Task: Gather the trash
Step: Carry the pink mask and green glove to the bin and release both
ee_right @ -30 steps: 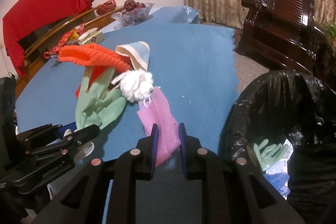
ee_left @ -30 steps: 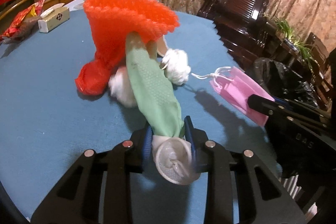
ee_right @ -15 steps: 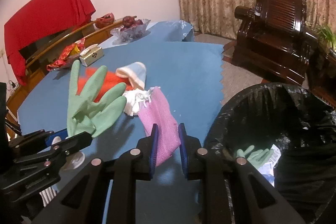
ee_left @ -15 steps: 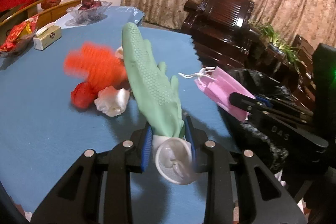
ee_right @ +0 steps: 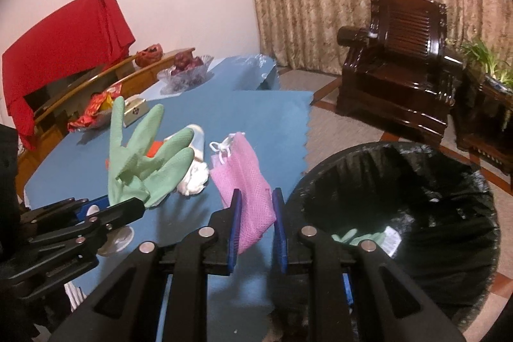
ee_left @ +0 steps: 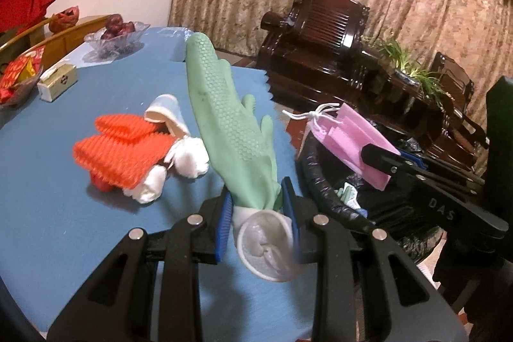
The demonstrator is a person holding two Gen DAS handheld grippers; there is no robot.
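My left gripper (ee_left: 258,207) is shut on a green rubber glove (ee_left: 231,130) and holds it up above the blue table (ee_left: 41,197); the glove also shows in the right wrist view (ee_right: 141,162). My right gripper (ee_right: 255,213) is shut on a pink mesh pouch (ee_right: 243,178) with a white drawstring, lifted near the table's edge; the pouch also shows in the left wrist view (ee_left: 346,143). A bin with a black bag (ee_right: 416,207) stands beside the table, with a green glove (ee_right: 356,237) and scraps inside. An orange mesh piece (ee_left: 121,149), white wads (ee_left: 189,156) and a paper cup (ee_left: 166,114) lie on the table.
A small box (ee_left: 57,82), a glass fruit bowl (ee_left: 117,36) and a snack dish (ee_left: 19,76) sit at the table's far side. Dark wooden armchairs (ee_right: 400,66) and a potted plant (ee_left: 413,69) stand beyond the bin. A red cloth (ee_right: 64,50) hangs at the left.
Both grippers have risen and moved toward the bin, carrying the green glove and the pink pouch. The orange mesh piece has settled on the table.
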